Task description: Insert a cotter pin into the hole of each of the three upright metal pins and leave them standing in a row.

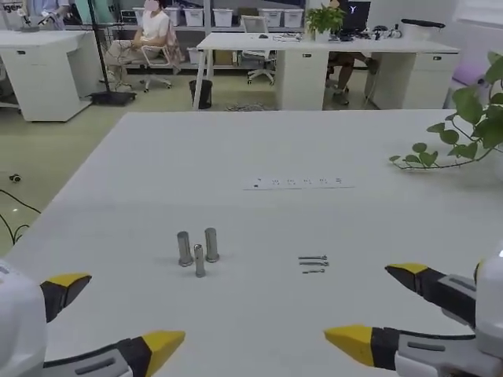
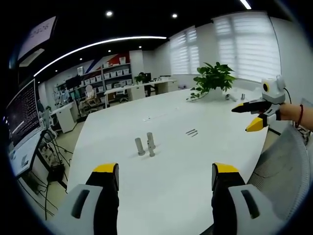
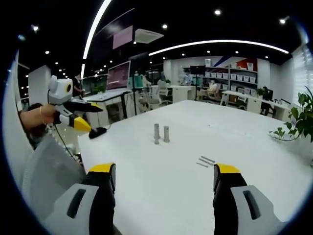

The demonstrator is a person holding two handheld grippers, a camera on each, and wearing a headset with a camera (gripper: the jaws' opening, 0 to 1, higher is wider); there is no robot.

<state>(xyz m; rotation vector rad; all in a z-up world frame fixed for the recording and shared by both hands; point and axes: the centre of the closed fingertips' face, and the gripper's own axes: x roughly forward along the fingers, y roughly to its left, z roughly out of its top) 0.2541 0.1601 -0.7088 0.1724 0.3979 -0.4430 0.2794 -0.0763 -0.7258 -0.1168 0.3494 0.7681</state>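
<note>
**Nothing pinned yet: both tools empty, all three insertions left**

Head view: three upright metal pins (image 1: pixel 198 250) stand in a tight cluster, not a row, on the white counter (image 1: pixel 314 141), nearer its near edge than its far one and left of its middle. The cotter pins (image 1: pixel 313 263) lie flat side by side, apart from the metal pins on the side of the counter's right edge. The left tool (image 1: pixel 122 311) and right tool (image 1: pixel 365 303) hover over the near edge, jaws spread wide, holding nothing.

Left gripper view: the left tool (image 2: pixel 165 171) has its jaws parted and empty, aimed at the metal pins (image 2: pixel 145 144). The cotter pins (image 2: pixel 191 132) lie beyond them, and the right tool (image 2: pixel 242 119) is held off over the counter's edge, jaws apart.

Right gripper view: the right tool (image 3: pixel 165 169) is likewise agape with nothing between its jaws. The cotter pins (image 3: pixel 206 161) lie loose, the metal pins (image 3: pixel 161 133) further in, and the left tool (image 3: pixel 95 119) hangs at the counter's edge.

Judged from this, the task has not begun: no cotter pin appears to sit in any hole, so every insertion and the lining-up remain
</note>
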